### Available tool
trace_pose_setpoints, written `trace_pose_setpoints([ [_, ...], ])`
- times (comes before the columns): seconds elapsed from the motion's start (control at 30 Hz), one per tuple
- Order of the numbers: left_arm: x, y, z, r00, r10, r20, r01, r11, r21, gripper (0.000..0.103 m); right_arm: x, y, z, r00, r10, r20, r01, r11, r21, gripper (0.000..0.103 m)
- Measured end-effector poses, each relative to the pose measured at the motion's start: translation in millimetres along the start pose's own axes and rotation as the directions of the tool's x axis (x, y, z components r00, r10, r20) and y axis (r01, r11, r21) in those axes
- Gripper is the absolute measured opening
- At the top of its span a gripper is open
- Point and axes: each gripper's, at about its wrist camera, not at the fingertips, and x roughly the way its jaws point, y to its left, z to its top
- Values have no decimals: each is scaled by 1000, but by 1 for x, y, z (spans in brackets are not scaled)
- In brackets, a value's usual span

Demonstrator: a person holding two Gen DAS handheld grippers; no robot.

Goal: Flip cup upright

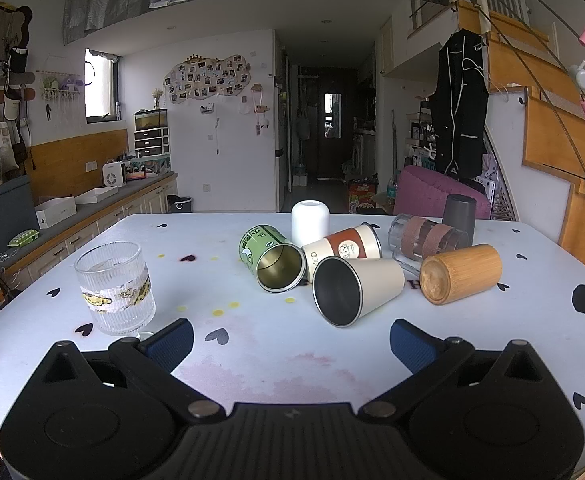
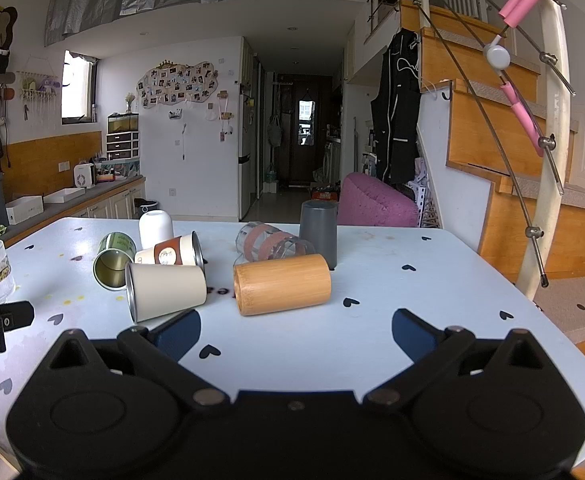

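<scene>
Our left gripper [image 1: 291, 338] and right gripper [image 2: 296, 334] hang spread wide and empty over the near edge of the white, heart-dotted table [image 1: 276, 364]. Mid-table lie the toppled cups: cream cup [image 2: 168, 290], bamboo cup [image 2: 282, 284], green tin [image 1: 272, 258]. A ribbed glass [image 1: 114, 288] stands upright toward the left edge, a grey cup [image 2: 319, 232] inverted farther back.

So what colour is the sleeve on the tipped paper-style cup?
Reddish-brown sleeve with a small cartoon figure; clearest in the left wrist view.

bamboo cup [image 2: 282, 284] on its side, table [image 2: 432, 292]
</scene>
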Motion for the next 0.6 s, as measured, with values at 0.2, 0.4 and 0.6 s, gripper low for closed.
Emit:
trace_pose_setpoints([
  [0.2, 0, 0, 0, 1000, -1, 0, 1, 1000, 1, 103, 0, 0, 0, 1000, 0, 0, 0, 1000, 0, 103],
  [0.4, 4, 0, -1, 1000, -1, -1, 1, 1000, -1, 103, 1, 0, -1, 1000, 0, 0, 0, 1000, 0, 103],
  [0.6, 5, -4, -3, 1000, -2, 1, 2, 1000, 0, 103, 1, 0, -1, 1000, 0, -1, 0, 1000, 0, 103],
])
